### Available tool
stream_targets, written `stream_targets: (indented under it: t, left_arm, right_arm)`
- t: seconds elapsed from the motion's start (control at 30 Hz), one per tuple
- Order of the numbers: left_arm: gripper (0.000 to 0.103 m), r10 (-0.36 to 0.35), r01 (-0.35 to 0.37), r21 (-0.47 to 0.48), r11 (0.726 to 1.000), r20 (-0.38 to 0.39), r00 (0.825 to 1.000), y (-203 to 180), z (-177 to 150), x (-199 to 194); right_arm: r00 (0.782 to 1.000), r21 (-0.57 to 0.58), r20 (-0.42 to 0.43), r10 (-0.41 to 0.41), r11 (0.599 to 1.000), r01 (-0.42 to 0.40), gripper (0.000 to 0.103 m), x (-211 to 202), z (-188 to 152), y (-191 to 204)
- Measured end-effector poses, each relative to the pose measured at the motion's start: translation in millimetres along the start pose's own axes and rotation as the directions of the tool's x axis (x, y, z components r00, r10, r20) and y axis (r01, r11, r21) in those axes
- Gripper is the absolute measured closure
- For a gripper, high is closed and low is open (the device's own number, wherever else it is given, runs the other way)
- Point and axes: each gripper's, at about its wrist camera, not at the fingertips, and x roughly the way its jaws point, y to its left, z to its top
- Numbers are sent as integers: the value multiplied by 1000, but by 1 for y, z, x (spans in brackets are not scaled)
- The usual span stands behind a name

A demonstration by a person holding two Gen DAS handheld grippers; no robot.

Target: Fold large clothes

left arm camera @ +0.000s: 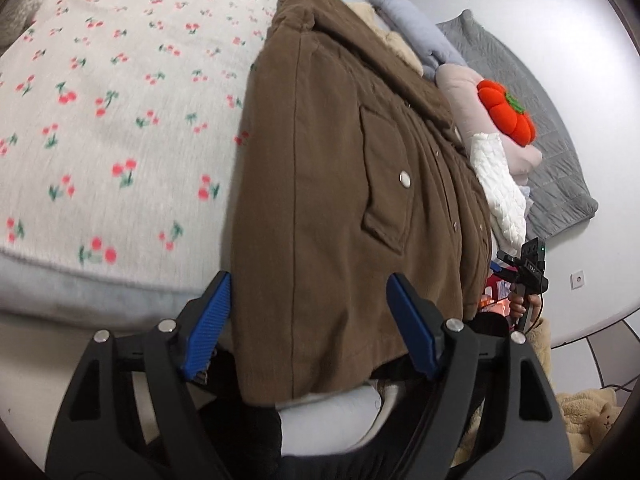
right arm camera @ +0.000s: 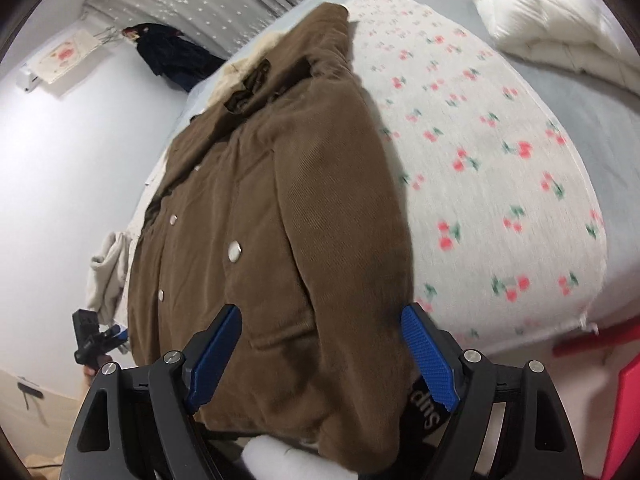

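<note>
Jaws of both grippers wide over brown jacket (left arm camera: 344, 184) hem.

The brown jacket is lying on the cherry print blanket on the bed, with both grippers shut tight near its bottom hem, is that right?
Not quite. The brown jacket does lie on the cherry print blanket, but both grippers stand open. The left wrist view shows the left gripper with its blue pads spread wide at the hem, and the right wrist view shows the same for the right gripper.

"Sup" on a black strap (right arm camera: 426, 408)
</note>
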Motion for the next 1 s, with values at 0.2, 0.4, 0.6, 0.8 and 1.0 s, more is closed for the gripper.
stream_targets:
  t: [0.2,0.4,0.6,0.8,1.0]
  left_arm:
    - [24,61,-60,11,998,-93,994,3,-7,16]
    - [25,19,-26,-34,999,-207,978,12,-12,45]
    - [72,-1,-2,-12,1000,-225,974,1,-17,44]
    - [86,29,-22,54,998,-121,992,-31,-26,16]
    - [87,-59,52,114,992,59,997,-76,-14,-15]
  right_arm:
    - [993,48,-113,-25,998,31,20,6,-16,-11]
    - [970,68,-236,-52,995,70,24,33,-25,-17]
    - [964,53,-264,-34,997,49,69,45,-26,-5]
    - [977,-19,-211,-29,1000,25,92,23,-37,10]
    - [993,-64,-26,116,991,-117,93,-31,-34,44]
